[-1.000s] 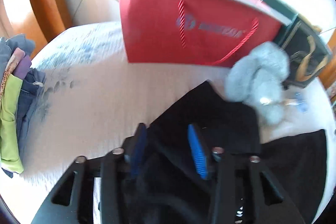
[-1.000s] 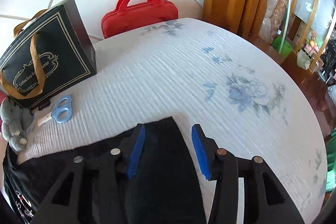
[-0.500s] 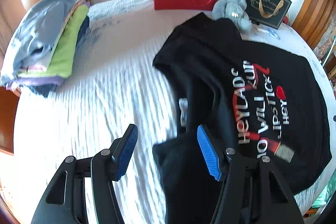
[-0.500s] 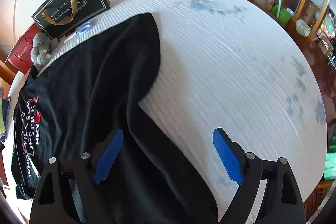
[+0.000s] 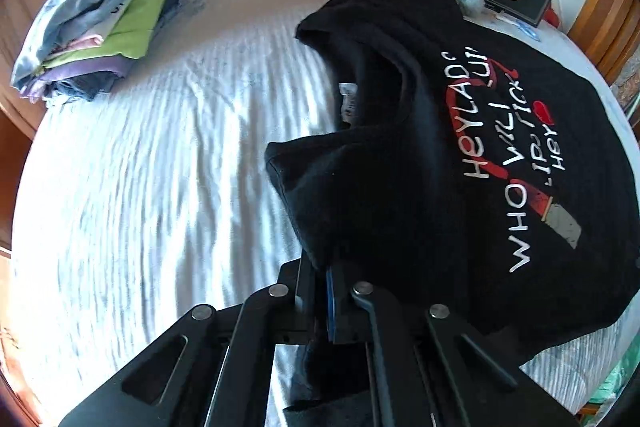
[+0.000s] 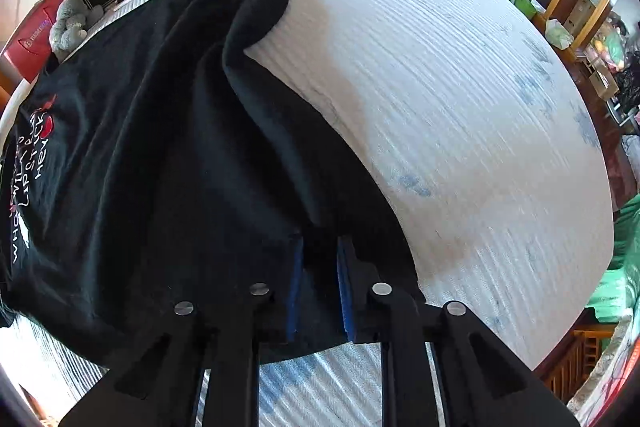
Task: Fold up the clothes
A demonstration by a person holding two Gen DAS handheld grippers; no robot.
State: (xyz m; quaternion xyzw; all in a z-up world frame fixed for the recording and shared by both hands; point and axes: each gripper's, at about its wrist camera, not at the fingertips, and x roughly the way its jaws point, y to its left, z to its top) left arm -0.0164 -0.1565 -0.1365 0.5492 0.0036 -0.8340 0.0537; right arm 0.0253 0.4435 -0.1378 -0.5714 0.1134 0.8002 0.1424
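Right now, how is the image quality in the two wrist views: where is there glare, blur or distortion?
Left wrist view: sunlight washes out the white ribbed bedcover at the left, the fisheye bends the frame's edges, and the black printed T-shirt keeps readable lettering. Right wrist view: the bedcover is slightly smeared at lower right, and the T-shirt is so dark that its folds barely show.

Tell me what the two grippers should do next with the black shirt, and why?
Probably lift both grips a little and carry that near edge over toward the printed words. The left gripper and the right gripper have just closed on the black T-shirt, which lies spread flat on the white table cover, not yet folded.
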